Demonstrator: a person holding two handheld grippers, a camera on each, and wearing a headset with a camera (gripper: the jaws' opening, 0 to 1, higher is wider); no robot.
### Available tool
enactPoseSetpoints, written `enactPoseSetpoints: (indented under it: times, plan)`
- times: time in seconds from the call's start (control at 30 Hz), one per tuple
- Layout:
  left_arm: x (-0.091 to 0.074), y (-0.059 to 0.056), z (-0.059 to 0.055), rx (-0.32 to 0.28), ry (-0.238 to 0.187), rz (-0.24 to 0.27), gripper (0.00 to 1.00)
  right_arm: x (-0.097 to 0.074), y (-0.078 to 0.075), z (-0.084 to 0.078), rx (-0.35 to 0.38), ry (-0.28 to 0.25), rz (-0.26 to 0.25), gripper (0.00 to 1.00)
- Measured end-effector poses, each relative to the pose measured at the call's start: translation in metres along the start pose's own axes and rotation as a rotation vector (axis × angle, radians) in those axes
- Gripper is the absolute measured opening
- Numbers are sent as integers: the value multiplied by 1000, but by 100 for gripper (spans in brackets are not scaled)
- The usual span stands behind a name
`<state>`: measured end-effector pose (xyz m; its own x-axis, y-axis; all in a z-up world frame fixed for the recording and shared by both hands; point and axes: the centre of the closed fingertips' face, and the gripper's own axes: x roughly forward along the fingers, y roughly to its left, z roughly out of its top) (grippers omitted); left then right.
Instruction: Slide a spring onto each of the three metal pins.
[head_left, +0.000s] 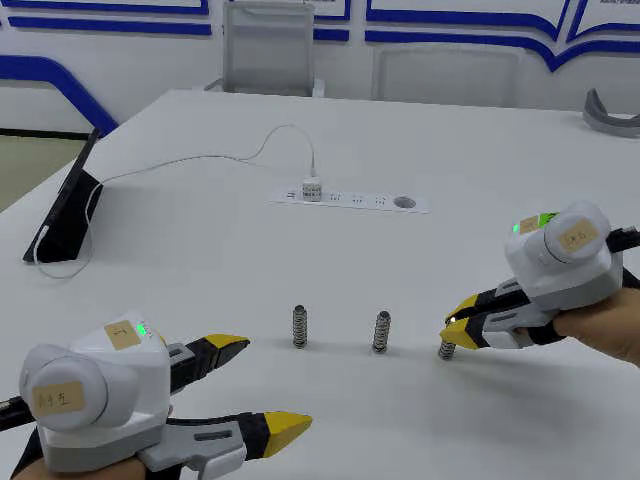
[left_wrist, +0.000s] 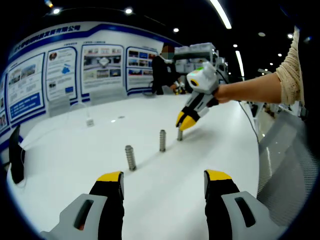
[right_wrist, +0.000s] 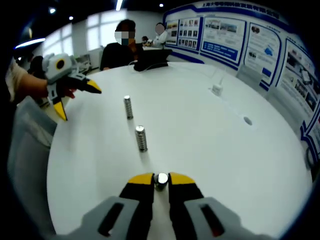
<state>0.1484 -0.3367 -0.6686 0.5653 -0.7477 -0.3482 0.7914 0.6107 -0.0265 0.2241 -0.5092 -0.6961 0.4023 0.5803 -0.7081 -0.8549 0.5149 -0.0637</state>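
Three upright pins stand in a row on the white table (head_left: 200, 260). The left spring (head_left: 299, 326) and the middle spring (head_left: 381, 331) each sit coiled on a pin. My right gripper (head_left: 455, 326) is shut on the top of the right spring (head_left: 447, 349); its metal top (right_wrist: 161, 180) is pinched between the yellow tips. In the right gripper view the other two springs (right_wrist: 141, 138) (right_wrist: 128, 107) stand beyond. My left gripper (head_left: 267, 385) is open and holds nothing, low at the front left, short of the row (left_wrist: 130, 157).
A white power strip (head_left: 350, 199) with a plug and cable lies mid-table. A dark tablet (head_left: 65, 215) leans at the left edge. Chairs (head_left: 268, 48) stand behind the far edge. A grey curved object (head_left: 610, 115) rests at the far right.
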Motion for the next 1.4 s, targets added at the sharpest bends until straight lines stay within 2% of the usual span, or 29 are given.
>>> enactPoseSetpoints:
  times: [0.37,0.8,1.4]
  plan:
    - [1,-1,0,-2,1,-2,66,1,0,-5,9,1,-1,17]
    - [2,1,0,0,3,0,68,-10,1,-8,20,-31,-17,29]
    - [1,11,0,3,6,15,71,-35,13,-7,22,-118,-48,43]
